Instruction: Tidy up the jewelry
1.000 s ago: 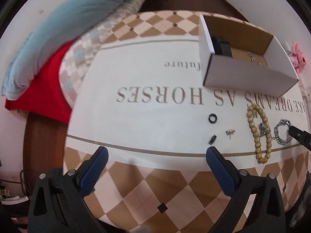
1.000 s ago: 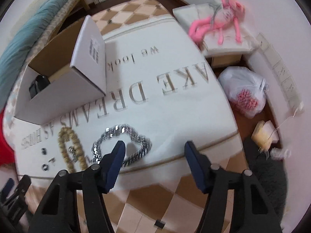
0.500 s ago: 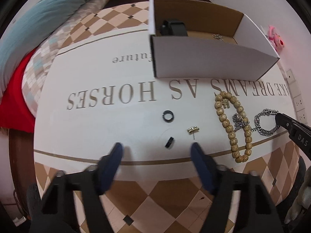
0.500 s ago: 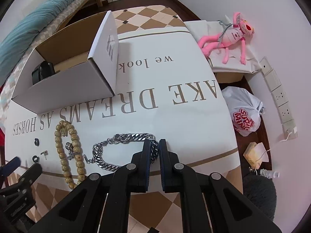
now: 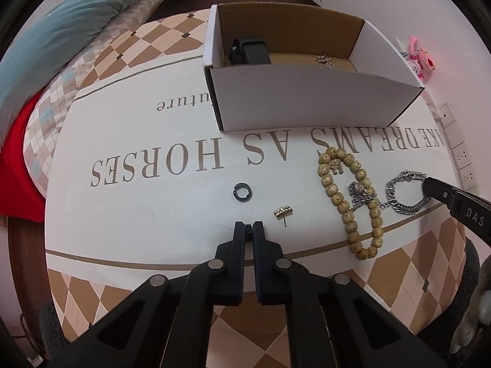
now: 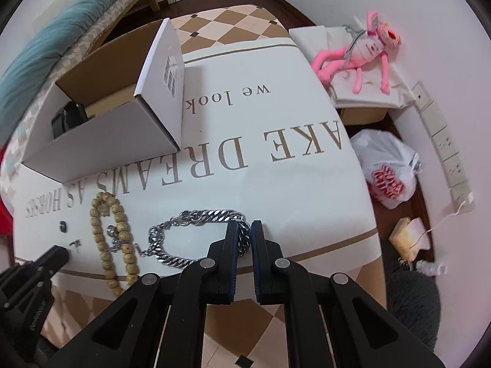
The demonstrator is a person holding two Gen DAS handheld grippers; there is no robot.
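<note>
Right wrist: right tool [image 6: 244, 230] clamps silver chain [image 6: 196, 214] on lettered tablecloth [image 6: 291, 184]; left tool [image 5: 248, 230] pinches small black piece.

Lettered tablecloth [image 5: 129, 208] under jewelry, box [image 5: 307, 104]

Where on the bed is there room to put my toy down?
Free: the white stretch left of the black ring, below the cardboard box. Also right of the box, around "we look". Crowded: around the bead bracelet and silver chain.
</note>
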